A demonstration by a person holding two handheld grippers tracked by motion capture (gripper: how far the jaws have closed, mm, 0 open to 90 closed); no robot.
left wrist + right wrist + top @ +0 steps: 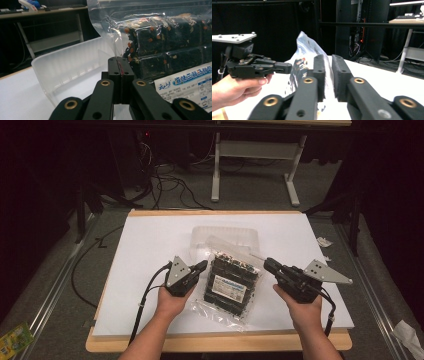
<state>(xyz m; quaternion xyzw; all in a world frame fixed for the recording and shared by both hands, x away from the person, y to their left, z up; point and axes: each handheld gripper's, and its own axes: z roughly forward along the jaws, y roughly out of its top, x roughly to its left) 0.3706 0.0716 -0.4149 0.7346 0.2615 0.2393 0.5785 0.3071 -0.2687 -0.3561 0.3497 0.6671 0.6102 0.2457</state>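
We see one clear bag (231,281) — contents blurry — left gripper (119,65) clamping its edge, right gripper (327,65) slightly parted around it

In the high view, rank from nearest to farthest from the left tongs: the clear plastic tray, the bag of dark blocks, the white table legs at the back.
1. Bag of dark blocks: right beside the left tongs, its edge at their tips.
2. Clear plastic tray: just beyond, toward the table's middle.
3. White table legs: on the floor, past the table's far edge.
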